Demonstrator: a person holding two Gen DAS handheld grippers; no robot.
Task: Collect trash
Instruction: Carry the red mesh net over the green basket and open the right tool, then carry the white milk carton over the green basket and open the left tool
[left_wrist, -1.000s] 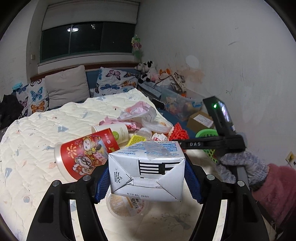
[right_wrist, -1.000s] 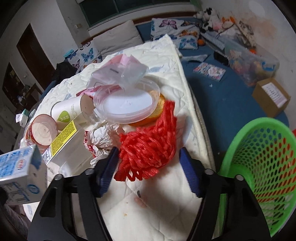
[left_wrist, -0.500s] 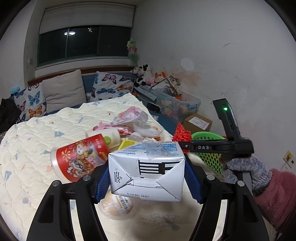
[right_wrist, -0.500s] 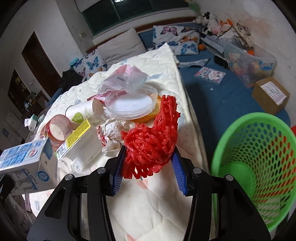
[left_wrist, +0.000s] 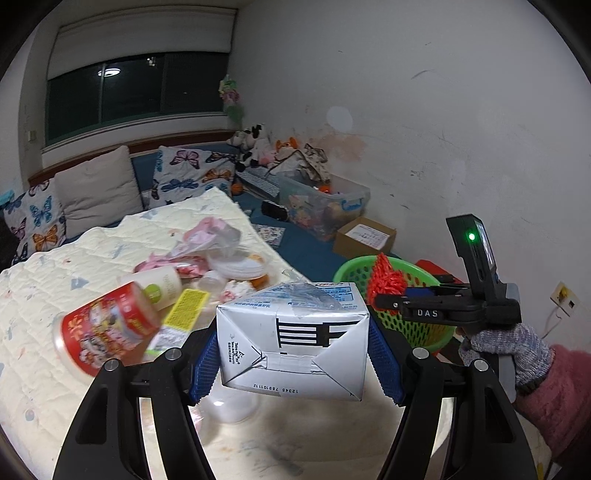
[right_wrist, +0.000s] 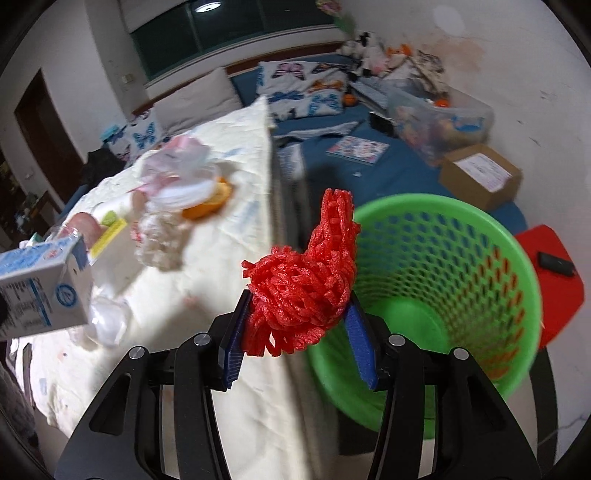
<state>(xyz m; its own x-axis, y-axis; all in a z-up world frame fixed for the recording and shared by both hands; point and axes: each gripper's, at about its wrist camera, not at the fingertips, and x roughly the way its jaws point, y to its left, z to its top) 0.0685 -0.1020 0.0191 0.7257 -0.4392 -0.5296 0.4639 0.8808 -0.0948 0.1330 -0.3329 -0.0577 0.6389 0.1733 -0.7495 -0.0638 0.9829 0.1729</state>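
A: You're by a bed (left_wrist: 74, 369) with a pale quilt. Trash sits in a pile on it: a red can (left_wrist: 105, 328), a yellow box (left_wrist: 184, 308), some wrappers.

B: What's my left gripper (left_wrist: 293, 356) doing?

A: It's clamped on a milk carton (left_wrist: 291, 343), lifted clear of the bed so you can carry it.

B: And my right gripper (right_wrist: 295, 328)?

A: It just squeezed in on a red net (right_wrist: 301, 284). You hold it near the green bin's (right_wrist: 517, 258) rim, likely to drop it in.
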